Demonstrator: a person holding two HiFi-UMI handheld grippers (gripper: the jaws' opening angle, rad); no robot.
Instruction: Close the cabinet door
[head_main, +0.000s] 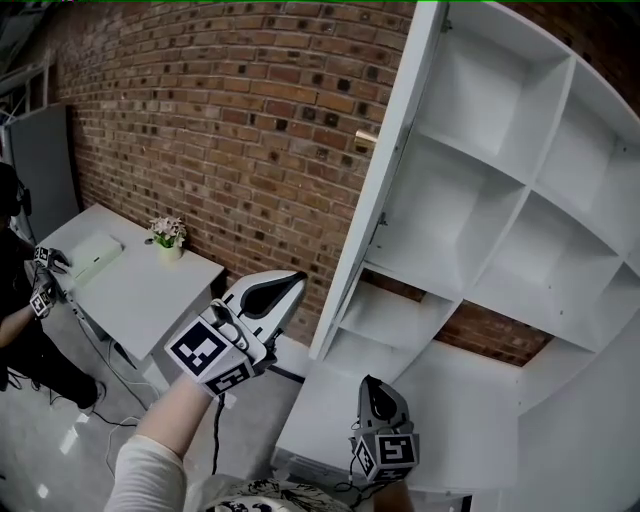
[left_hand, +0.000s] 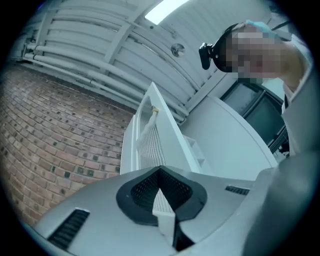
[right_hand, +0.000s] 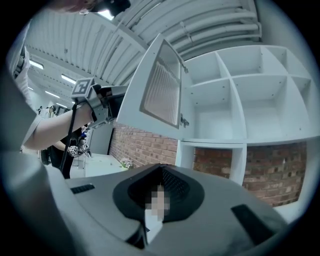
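reaching up from a pale sleeve (head_main: 150, 470), the left gripper (head_main: 290, 285), a white shell with a black-lined beak and a marker cube, has its 2 jaws pressed together on nothing. its tip stands low down, just beside the outer face of the tall white cabinet door (head_main: 385, 170) with a ribbed inset panel; whether it touches, i cannot tell. lower and to the right, the right gripper (head_main: 372, 388), of the same make, also has its jaws together and empty, and hangs over the white counter (head_main: 320, 420) in front of the lowest shelf.

the door stands wide open, edge-on from the head, hinged to the left side of a white open shelf unit (head_main: 500, 200) whose compartments are bare. a small brass handle (head_main: 365, 137) shows at its far face.

likely risks: the closed beak could skid along the smooth panel if the push comes at a slant, a hard shove could slam the door so it bounces back, and the right gripper seems close to the door's swing.

behind is a red brick wall (head_main: 230, 120). beside it stands a white table (head_main: 140, 290) with a small flower pot (head_main: 166, 235) and a pale green box (head_main: 98, 258). another person (head_main: 20, 300) is at its far end. the grey floor (head_main: 60, 440) is glossy and the ribbed white ceiling (left_hand: 100, 40) is strip-lit.
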